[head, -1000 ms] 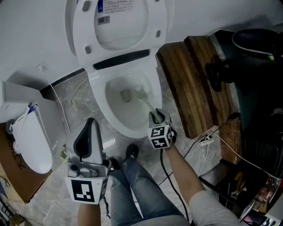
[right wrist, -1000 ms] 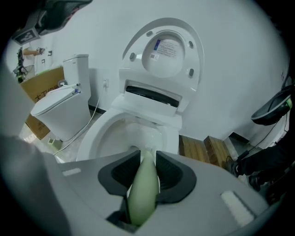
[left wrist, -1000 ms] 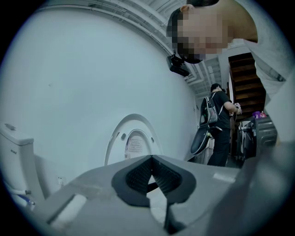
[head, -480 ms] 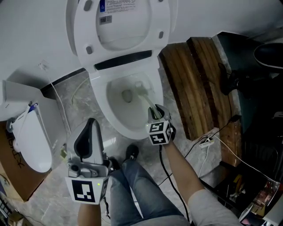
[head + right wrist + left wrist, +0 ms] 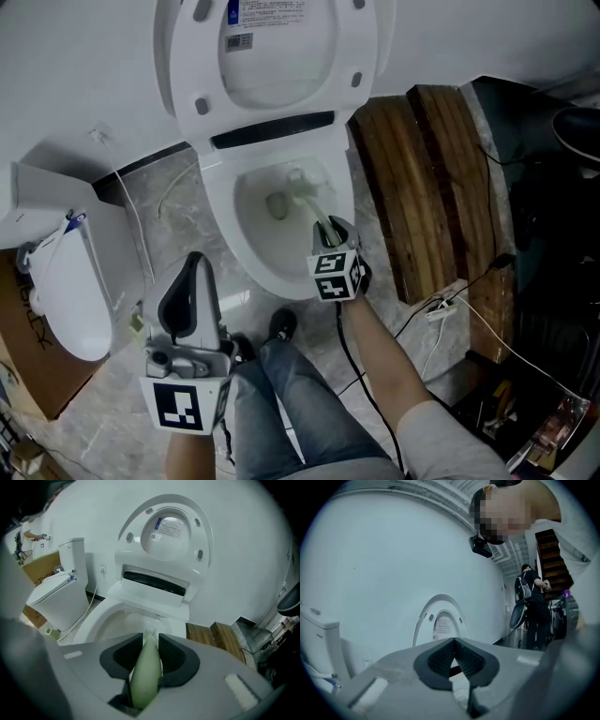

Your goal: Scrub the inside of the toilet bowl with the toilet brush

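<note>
The white toilet bowl (image 5: 246,246) stands open at the middle of the head view, seat and lid (image 5: 281,56) raised against the wall. My right gripper (image 5: 330,234) hangs over the bowl's right front rim, shut on the pale green handle of the toilet brush (image 5: 317,214). Its bristle head (image 5: 298,180) lies inside the bowl, right of the drain and toward the back. In the right gripper view the handle (image 5: 144,667) runs between the shut jaws toward the bowl (image 5: 112,620). My left gripper (image 5: 192,267) is held low at the left, shut on nothing, its pads (image 5: 440,656) meeting.
A second white toilet (image 5: 61,291) and a cardboard box (image 5: 23,361) stand at the left. Wooden planks (image 5: 422,178) lie right of the bowl, with cables and a plug strip (image 5: 439,306) beyond. My jeans-clad legs (image 5: 281,394) are below. Another person (image 5: 532,606) stands far off.
The brush head has slid toward the back of the bowl, and my right gripper has moved slightly forward with it. The left gripper has stayed put.
</note>
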The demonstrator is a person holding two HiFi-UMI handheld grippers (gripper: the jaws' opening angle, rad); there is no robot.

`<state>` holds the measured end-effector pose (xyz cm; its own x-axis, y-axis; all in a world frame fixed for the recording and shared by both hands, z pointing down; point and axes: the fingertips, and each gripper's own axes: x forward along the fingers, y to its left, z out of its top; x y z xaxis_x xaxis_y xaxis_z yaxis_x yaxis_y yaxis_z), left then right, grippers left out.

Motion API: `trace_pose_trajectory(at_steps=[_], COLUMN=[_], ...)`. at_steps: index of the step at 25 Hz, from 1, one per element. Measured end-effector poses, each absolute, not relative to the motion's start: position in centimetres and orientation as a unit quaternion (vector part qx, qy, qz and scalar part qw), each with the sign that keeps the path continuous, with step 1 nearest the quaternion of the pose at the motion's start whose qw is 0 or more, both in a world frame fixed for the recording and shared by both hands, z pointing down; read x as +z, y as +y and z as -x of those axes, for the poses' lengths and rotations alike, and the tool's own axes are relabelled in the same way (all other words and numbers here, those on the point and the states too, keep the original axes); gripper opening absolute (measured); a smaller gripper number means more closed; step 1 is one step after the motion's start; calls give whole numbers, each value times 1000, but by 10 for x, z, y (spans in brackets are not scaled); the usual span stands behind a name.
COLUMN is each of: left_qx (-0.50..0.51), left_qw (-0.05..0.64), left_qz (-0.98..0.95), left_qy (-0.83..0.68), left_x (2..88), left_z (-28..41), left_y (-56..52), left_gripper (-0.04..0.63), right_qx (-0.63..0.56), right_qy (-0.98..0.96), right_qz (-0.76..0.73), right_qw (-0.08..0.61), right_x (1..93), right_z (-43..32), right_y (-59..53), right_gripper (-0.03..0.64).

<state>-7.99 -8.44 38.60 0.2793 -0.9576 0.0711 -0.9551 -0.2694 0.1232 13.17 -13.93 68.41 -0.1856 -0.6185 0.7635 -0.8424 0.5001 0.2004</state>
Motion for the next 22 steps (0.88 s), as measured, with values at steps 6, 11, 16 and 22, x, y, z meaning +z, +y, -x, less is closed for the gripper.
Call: trace_pose_trajectory(at_steps=[6,11,16,22], left_qx=[-6,-6,-3,-5], left_qw=[70,70,70,72], left_qz=[-790,-785,-780,-777], left_qy=[-609,-616,-622,-626], left_x=[386,385,386,388], left_z=[88,94,101,105], left_y=[-84,-81,-77,-75], left_gripper=[3,5,3,3], right_qx=[135,137,134,145], right_qy=[-768,-782,-798,-805], right_qz=[-474,-456,-429,-415], right_qw=[409,402,401,399], right_x=[683,683,684,689], right_z=[-110,-85,-58,-49], right_y=[-146,-143,-135,-125], right_gripper=[106,106,106,106])
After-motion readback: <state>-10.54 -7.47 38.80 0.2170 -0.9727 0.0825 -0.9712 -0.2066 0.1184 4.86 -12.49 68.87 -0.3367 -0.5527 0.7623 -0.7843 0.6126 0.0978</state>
